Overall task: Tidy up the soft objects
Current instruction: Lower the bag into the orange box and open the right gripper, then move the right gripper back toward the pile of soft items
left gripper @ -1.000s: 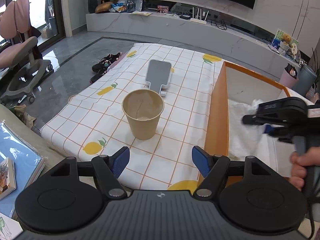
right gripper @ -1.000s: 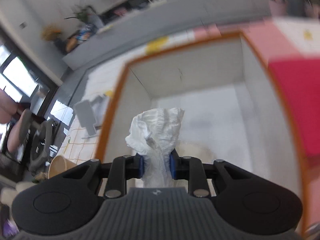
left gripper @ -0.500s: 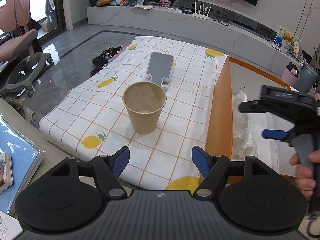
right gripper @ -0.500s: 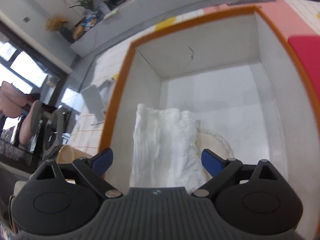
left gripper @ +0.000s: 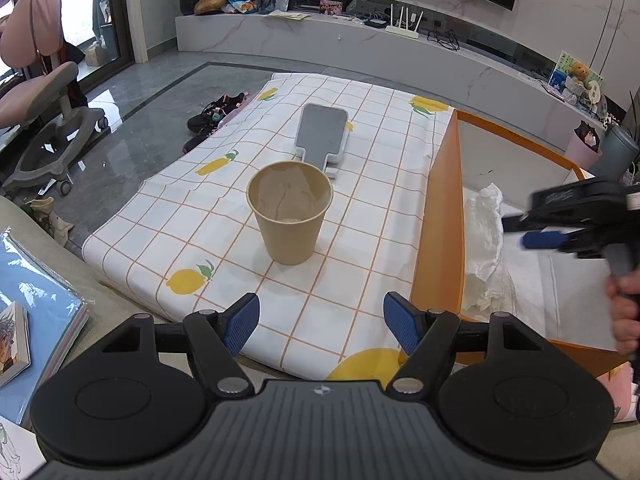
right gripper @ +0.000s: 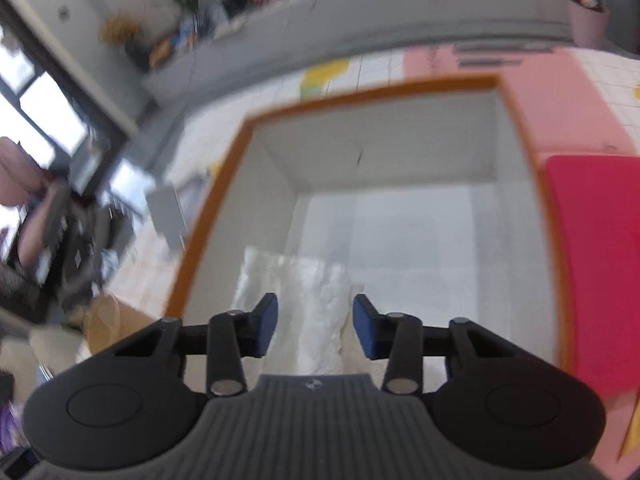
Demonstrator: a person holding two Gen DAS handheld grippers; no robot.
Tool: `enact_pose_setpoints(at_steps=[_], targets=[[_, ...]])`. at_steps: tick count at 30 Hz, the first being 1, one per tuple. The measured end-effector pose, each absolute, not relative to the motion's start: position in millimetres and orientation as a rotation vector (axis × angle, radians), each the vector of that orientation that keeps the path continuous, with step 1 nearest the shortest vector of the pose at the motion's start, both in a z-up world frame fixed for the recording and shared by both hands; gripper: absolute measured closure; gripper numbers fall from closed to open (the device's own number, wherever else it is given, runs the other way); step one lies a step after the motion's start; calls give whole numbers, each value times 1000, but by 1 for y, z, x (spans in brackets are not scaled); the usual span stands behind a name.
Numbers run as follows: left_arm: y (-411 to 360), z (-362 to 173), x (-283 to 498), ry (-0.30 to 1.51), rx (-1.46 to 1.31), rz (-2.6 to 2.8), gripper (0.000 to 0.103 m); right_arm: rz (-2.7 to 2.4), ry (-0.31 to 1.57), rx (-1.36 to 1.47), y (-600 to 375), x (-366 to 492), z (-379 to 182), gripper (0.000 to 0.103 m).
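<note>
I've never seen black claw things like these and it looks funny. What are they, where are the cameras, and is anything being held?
They are grabbing tools, one in each of a person's hands, not a robot. Each has a camera looking along its two blue-tipped fingers, so each picture shows its own claw at the bottom.

The left gripper is open and empty. Ahead of it, on the lemon-patterned checked cloth, stand a tan paper cup and a flat grey paddle-shaped board.

The right gripper points into the orange-rimmed white box. Its jaws have just been closing, but its pads do not press on anything. The crumpled white cloth lies in the box, beneath the jaws. The left view also shows that gripper and the person's hand.
</note>
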State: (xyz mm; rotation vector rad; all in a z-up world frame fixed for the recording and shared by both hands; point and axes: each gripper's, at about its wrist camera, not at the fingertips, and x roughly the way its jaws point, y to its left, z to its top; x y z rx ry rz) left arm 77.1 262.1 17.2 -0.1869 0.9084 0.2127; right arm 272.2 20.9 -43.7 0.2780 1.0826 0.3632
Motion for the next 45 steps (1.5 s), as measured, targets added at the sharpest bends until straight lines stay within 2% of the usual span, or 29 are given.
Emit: enact_pose_setpoints(at_steps=[1, 3, 9, 17, 18, 22, 26, 28, 39, 43, 45], targets=[[264, 16, 78, 921, -205, 202, 20, 373, 1122, 251, 28, 277, -50, 80], [267, 14, 80, 936, -241, 175, 20, 392, 1170, 231, 42, 285, -61, 88], [267, 9, 83, 943, -218, 197, 20, 446, 1246, 102, 85, 292, -81, 86], [265, 11, 83, 941, -230, 162, 20, 461, 1227, -33, 104, 289, -81, 85], [264, 12, 82, 937, -229, 153, 20, 457, 1223, -29, 101, 289, -80, 83], [259, 17, 79, 919, -228, 149, 19, 412, 1179, -28, 93, 285, -72, 52], [254, 22, 78, 906, -217, 144, 19, 399, 1104, -73, 87, 277, -54, 37], [252, 26, 77, 900, -205, 140, 19, 416, 1090, -26, 79, 274, -46, 19], [231, 73, 61, 814, -119, 179, 18, 523, 951, 53, 44, 233, 35, 12], [208, 104, 63, 769, -124, 148, 17, 542, 887, 88, 10, 214, 75, 3], [191, 118, 64, 750, -113, 113, 17, 536, 879, 119, -12, 207, 94, 3]])
